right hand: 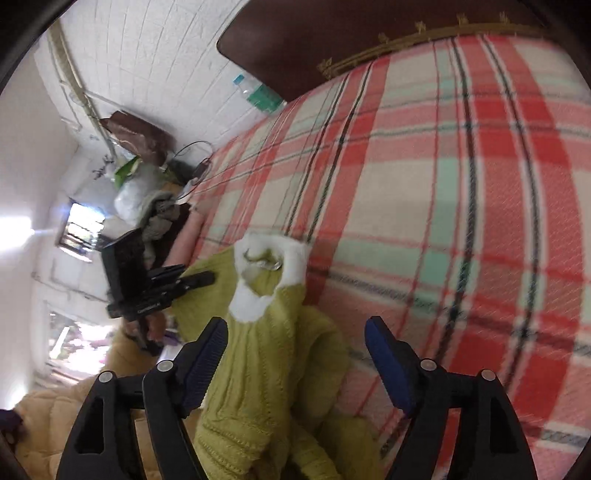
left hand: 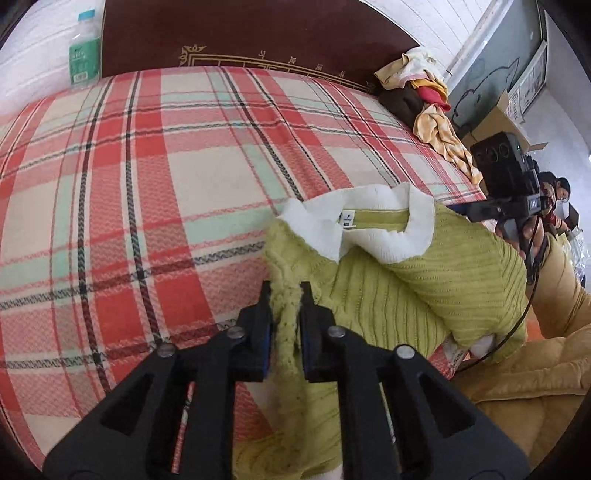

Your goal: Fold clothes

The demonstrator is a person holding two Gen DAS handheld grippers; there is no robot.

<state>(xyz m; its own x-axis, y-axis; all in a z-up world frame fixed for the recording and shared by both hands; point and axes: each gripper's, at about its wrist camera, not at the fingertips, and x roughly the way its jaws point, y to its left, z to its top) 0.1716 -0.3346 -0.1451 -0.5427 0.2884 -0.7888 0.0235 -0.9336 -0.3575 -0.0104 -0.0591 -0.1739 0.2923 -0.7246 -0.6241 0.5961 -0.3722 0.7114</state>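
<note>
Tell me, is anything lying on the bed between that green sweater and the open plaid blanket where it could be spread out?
Nothing visible. The plaid blanket beside the green sweater is bare; the clothes pile and bottle sit far off by the headboard. The left gripper already pinches the sweater.

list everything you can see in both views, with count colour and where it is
sweater: 1, lime green knit with white collar, on the near edge of the bed
plaid blanket: 1, red, cream and mint, covering the bed
headboard: 1, dark brown with gold trim, behind the bed
bottle: 1, clear with green label, by the headboard's corner
clothes pile: 1, yellow, red, brown and cream, on the bed's far corner
padded jacket: 1, mustard yellow, beside the bed
left gripper: 1, black, shut on the sweater's edge
right gripper: 1, black with blue pads, open above the sweater
</note>
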